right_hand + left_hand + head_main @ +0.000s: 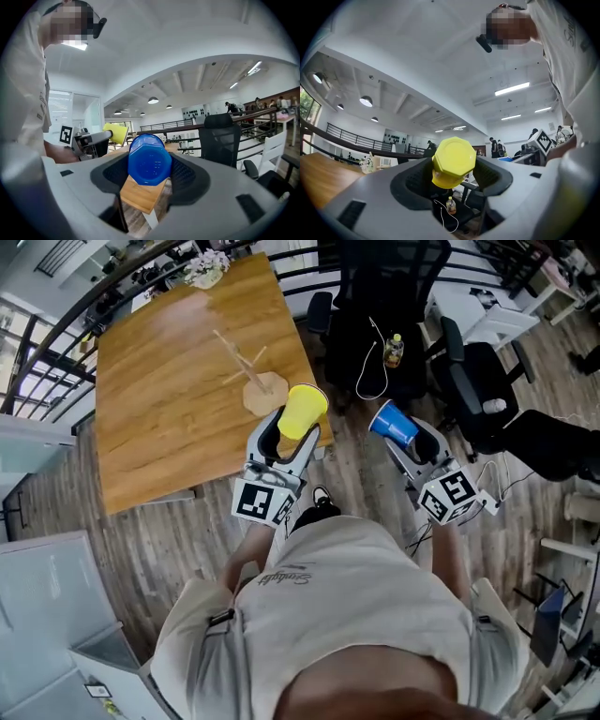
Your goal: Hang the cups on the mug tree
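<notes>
Both loaded — left hand-held gripper (296,434) yellow cup (305,409), right (405,441) blue cup (390,423), mug tree (262,390) overhead-only

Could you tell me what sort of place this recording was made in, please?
Probably an open-plan office or lab mezzanine: black office chairs, a wooden table by a railing, and strip ceiling lights.

Wooden table (169,390) on grey plank floor (141,549), black office chairs (375,277) beside it.
</notes>
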Available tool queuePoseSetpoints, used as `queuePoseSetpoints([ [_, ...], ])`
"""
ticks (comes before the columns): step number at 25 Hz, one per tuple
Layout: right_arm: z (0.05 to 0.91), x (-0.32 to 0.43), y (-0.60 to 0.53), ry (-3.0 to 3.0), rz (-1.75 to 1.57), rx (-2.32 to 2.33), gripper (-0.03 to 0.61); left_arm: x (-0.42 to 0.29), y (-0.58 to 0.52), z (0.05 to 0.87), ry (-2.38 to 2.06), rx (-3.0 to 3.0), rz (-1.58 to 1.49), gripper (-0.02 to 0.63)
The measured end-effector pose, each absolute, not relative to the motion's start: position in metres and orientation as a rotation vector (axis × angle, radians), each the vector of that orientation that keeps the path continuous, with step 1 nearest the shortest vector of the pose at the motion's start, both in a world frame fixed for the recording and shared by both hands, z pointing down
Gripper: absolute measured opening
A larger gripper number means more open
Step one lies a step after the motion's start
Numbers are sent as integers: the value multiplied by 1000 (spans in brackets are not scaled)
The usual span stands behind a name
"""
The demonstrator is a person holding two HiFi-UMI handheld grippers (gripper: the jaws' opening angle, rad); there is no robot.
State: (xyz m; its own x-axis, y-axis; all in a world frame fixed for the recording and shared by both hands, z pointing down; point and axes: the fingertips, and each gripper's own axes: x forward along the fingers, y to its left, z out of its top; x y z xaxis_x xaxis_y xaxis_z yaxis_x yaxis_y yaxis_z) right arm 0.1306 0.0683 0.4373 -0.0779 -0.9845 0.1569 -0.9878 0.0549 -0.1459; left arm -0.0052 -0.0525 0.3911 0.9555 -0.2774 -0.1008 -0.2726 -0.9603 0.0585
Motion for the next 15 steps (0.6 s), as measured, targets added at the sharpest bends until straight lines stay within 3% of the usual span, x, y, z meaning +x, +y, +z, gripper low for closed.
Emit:
queuePoseSetpoints([
  [15, 447, 126, -16, -2355, 416, 2024, 242, -20, -127, 408, -587, 2974, -137, 273],
])
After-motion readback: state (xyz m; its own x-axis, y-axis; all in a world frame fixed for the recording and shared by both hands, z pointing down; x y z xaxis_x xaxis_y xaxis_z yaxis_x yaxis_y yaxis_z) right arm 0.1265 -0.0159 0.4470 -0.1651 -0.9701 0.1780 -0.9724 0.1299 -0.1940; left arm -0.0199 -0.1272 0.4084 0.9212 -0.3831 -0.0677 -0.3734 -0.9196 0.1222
